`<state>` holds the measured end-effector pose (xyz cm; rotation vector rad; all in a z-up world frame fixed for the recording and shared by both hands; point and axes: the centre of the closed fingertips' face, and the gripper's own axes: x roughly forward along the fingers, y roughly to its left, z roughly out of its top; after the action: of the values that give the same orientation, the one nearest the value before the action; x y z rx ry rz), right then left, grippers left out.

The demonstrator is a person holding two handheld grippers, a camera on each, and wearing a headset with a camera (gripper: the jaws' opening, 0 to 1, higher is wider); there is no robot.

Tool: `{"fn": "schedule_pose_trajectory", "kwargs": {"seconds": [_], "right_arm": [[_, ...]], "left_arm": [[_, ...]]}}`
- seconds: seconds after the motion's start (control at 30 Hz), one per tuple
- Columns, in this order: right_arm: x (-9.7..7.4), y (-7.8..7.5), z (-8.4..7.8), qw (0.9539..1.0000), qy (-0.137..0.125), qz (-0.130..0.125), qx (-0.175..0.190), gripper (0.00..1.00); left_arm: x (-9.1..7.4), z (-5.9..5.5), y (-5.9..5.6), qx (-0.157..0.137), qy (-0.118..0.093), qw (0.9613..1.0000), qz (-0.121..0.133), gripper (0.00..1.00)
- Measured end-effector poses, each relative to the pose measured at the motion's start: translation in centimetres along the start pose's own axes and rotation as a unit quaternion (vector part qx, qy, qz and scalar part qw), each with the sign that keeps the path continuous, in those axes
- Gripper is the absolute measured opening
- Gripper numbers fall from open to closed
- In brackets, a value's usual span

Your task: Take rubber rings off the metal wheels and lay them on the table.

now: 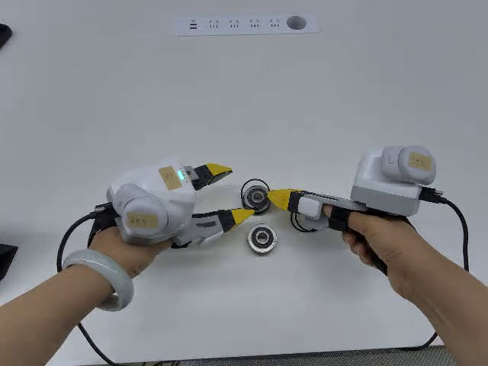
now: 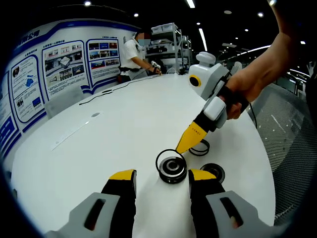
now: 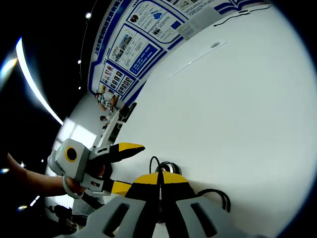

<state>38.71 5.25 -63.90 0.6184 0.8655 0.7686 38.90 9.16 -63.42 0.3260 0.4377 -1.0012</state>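
A round metal wheel (image 1: 261,238) with a dark hub lies nearest on the smooth white table (image 1: 320,107). The left gripper (image 1: 230,192) is held wide open and empty. The right gripper (image 1: 273,199) is closed upon a thin black rubber ring (image 2: 170,150), half lifted from a second wheel (image 1: 256,200). A loose ring (image 2: 202,154) is laid just beside it.
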Motion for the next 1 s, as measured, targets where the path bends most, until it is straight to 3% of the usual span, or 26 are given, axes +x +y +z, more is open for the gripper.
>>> {"fn": "schedule_pose_trajectory", "kwargs": {"seconds": [0.5,1.0], "right_arm": [[-1.7,0.3,0.2,0.9998,-0.016,-0.001,0.009,0.02],[-5.3,-1.7,-1.0,0.9979,-0.039,-0.03,0.042,0.02]], "left_arm": [[-1.1,-0.5,0.2,-0.01,0.0,0.9999,0.007,0.5],[-2.0,-1.0,-0.3,-0.03,-0.003,0.9996,0.004,0.54]]}}
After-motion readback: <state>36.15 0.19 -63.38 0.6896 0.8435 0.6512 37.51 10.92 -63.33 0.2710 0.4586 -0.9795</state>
